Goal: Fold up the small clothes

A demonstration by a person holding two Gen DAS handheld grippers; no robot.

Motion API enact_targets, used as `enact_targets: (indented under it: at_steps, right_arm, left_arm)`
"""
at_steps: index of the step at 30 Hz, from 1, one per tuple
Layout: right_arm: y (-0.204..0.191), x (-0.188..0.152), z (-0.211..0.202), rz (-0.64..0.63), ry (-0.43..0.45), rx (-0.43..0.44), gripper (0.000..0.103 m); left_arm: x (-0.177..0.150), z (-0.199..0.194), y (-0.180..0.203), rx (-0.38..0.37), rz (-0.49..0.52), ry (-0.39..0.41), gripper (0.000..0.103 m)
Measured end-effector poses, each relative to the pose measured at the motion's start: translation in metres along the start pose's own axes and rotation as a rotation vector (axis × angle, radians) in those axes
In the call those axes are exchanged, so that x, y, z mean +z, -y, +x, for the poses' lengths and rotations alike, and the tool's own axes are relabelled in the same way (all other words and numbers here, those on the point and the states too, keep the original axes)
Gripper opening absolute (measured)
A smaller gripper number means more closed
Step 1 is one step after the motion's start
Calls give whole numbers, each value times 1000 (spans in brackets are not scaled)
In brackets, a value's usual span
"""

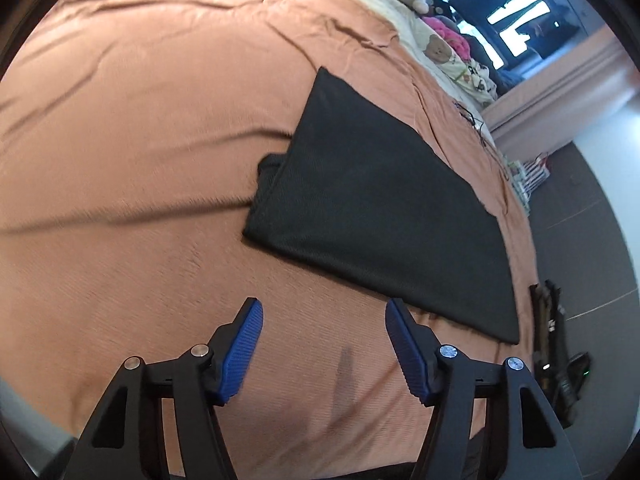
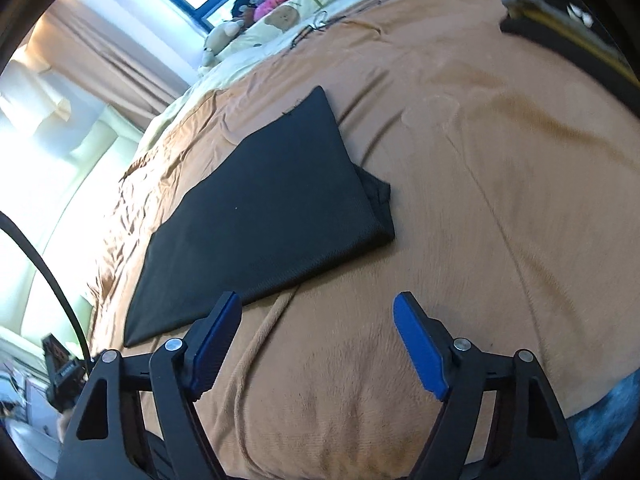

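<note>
The black garment [image 1: 376, 208] is lying folded flat on the orange blanket [image 1: 140, 140], a bunched layer partly tucking out of sight beneath one long edge. Its long axis is running from the bed's near edge toward the stuffed toys [image 2: 256, 8]. The left gripper [image 1: 323, 346] and right gripper [image 2: 318, 342] are both hanging wide apart above the blanket, grasping nothing.

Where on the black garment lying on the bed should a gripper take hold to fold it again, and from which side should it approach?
Judging by its pose, grip the black garment at a corner of its narrow end. It lies flat as a long folded strip on the brown blanket, so a finger must slide under the edge. The open left gripper faces its long side and could come low from there.
</note>
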State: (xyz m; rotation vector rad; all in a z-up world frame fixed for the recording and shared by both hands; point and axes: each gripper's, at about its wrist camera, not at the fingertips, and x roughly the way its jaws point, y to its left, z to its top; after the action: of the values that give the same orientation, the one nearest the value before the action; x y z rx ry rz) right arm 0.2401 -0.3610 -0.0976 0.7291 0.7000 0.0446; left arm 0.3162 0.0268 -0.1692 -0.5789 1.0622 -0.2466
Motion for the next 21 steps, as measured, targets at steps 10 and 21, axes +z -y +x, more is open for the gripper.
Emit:
enact_targets:
  at_steps: [10,21]
  right_arm:
    - [21,2,8,94,-5,31,66]
    - [31,5,21,221,31,31,61]
  left_arm:
    - [8,14,-13,0,-100,7,58]
    - [27,25,-22,19,-195,56,52]
